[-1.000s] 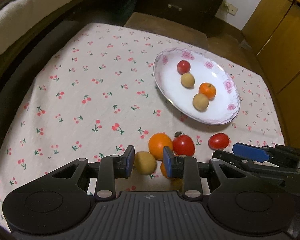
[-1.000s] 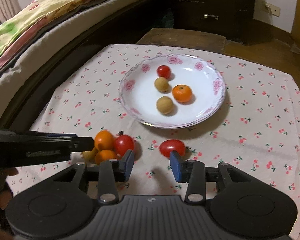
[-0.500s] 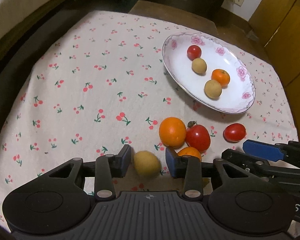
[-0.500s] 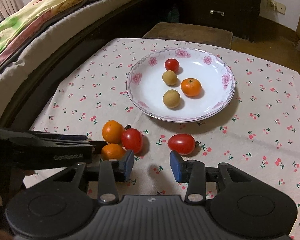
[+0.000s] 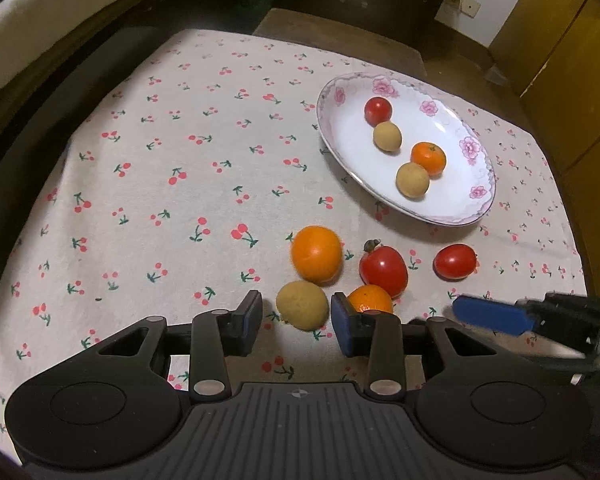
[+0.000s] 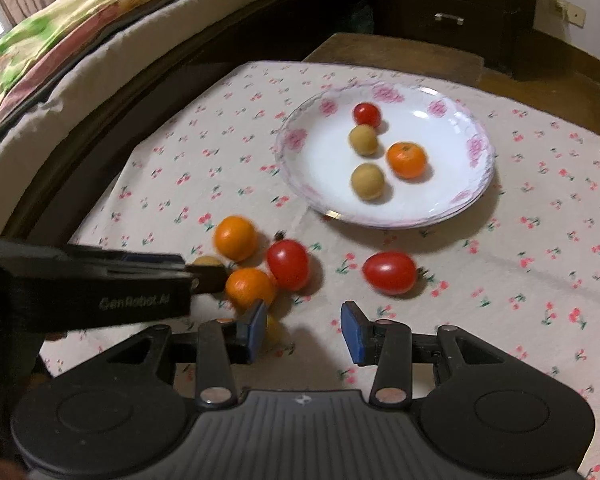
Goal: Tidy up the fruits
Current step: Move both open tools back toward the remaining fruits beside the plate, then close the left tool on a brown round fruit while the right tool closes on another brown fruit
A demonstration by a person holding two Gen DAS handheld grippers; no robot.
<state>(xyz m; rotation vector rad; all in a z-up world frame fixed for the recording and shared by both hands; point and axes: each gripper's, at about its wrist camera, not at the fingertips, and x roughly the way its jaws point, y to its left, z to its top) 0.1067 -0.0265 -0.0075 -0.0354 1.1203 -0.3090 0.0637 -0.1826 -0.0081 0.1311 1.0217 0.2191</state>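
The left gripper point(image 5: 295, 322) is being held with its jaws apart, and the tan fruit point(image 5: 302, 305) is being framed between the pad tips, lying on the cloth point(image 5: 148, 184) just ahead of them; a gap is being left on the left pad's side, while contact with the right pad cannot be told; no squeeze is being shown, so the fruit is judged not yet held; its shape is near round, with its slightly longer axis running across the jaws; the left gripper is judged the nearer to it. The right gripper point(image 6: 305, 332) is also being held with jaws apart and empty; the oval tomato point(image 6: 389, 272) is lying ahead of them, off to the right pad's side, its long axis running across. In the right wrist view the tan fruit is being largely hidden behind the left gripper's fingers, whereas the left wrist view is showing it whole; the plate point(image 5: 342, 148), further ahead and to the right, is already holding four fruits.
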